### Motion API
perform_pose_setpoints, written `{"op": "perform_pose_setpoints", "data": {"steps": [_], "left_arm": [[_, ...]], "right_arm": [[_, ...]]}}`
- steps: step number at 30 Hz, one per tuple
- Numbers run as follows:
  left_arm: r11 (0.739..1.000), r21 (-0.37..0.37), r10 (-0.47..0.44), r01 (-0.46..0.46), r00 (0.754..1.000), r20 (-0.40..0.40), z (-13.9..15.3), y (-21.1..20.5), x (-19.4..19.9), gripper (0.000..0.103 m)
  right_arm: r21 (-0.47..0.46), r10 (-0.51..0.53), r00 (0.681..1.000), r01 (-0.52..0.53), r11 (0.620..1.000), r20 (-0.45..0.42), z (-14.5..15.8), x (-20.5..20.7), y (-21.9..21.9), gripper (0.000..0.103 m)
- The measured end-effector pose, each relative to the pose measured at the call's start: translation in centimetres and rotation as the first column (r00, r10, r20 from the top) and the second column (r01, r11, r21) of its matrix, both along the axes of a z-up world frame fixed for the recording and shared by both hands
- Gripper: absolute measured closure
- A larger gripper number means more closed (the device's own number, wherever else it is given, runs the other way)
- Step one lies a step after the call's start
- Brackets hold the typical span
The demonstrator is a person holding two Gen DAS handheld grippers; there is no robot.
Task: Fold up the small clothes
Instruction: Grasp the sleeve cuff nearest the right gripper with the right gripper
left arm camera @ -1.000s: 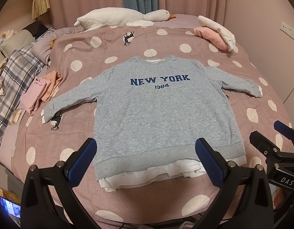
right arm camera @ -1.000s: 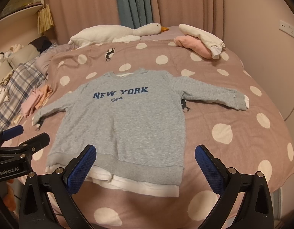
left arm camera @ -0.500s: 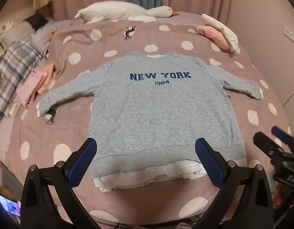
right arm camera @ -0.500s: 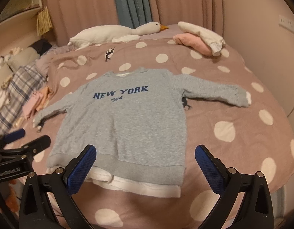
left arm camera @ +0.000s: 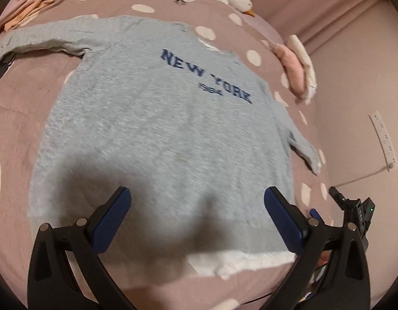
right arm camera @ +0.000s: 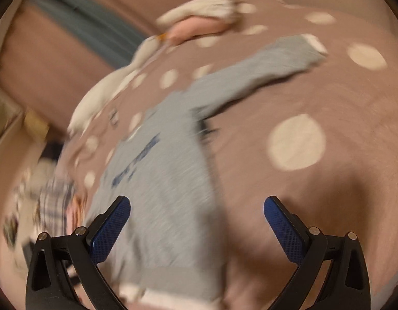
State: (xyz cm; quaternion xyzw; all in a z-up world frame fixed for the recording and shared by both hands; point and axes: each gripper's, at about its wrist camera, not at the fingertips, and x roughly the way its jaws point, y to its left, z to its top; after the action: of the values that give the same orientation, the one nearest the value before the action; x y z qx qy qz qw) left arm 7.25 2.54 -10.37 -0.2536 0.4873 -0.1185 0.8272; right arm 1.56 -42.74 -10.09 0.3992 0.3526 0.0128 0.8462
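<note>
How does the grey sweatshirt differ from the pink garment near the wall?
The grey NEW YORK sweatshirt lies spread flat, sleeves out; the pink garment lies bunched in a heap. The sweatshirt is mid-bed and looks larger; the pink garment sits at the bed's edge. Both rest on the dotted cover.

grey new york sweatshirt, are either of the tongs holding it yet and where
Nothing is held. Both the left tongs and right tongs are open above the grey New York sweatshirt, which lies flat on the pink polka-dot bedspread.

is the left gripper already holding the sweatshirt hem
No, the left gripper is open, its blue pads spread wide above the grey sweatshirt with nothing clamped between them.
</note>
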Motion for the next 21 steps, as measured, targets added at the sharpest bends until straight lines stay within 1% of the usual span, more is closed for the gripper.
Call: {"op": "perform_pose_setpoints", "data": {"steps": [2,4,8,10,13,14,16,17,20,21], "left_arm": [[1.000,-0.013,0.000,0.000,1.000,-0.007,0.1,0.2,0.7,0.000],[1.000,-0.010,0.000,0.000,1.000,-0.002,-0.1,0.6,1.4,0.000],[0.999,0.043,0.001,-0.001,1.000,-0.003,-0.2,0.8,2.5,0.000],[0.999,0.050,0.005,-0.004,1.000,-0.011,-0.7,1.2,3.2,0.000],[0.999,0.047,0.022,-0.020,0.999,-0.032,-1.1,1.4,3.9,0.000],[0.999,0.048,0.027,-0.025,0.999,-0.037,-1.2,1.4,4.0,0.000],[0.998,0.054,0.033,-0.030,0.998,-0.048,-1.3,1.5,4.2,0.000],[0.998,0.058,0.034,-0.031,0.998,-0.052,-1.3,1.5,4.3,0.000],[0.997,0.066,0.040,-0.036,0.998,-0.058,-1.3,1.7,4.3,0.000],[0.997,0.067,0.042,-0.038,0.997,-0.060,-1.2,1.7,4.3,0.000]], "right_arm": [[0.058,-0.045,0.999,0.045,0.997,-0.002,-0.8,0.2,-2.1,0.001],[0.099,-0.086,0.996,0.086,0.991,0.000,-1.2,0.4,-3.7,0.001],[0.163,-0.169,0.985,0.164,0.973,0.020,-1.7,1.6,-7.1,0.001],[0.201,-0.198,0.979,0.186,0.962,0.039,-2.0,2.6,-8.5,0.001],[0.282,-0.256,0.966,0.236,0.930,0.036,-2.4,4.5,-10.4,0.001],[0.298,-0.275,0.961,0.252,0.921,0.036,-2.4,5.1,-10.9,0.001],[0.303,-0.304,0.952,0.278,0.912,0.041,-2.2,6.2,-11.8,0.001],[0.304,-0.323,0.946,0.299,0.905,0.030,-2.1,6.8,-12.4,0.001],[0.314,-0.376,0.927,0.361,0.878,-0.014,-2.4,7.9,-13.5,0.014],[0.314,-0.377,0.926,0.361,0.878,-0.012,-2.5,8.1,-13.7,0.025]]}}
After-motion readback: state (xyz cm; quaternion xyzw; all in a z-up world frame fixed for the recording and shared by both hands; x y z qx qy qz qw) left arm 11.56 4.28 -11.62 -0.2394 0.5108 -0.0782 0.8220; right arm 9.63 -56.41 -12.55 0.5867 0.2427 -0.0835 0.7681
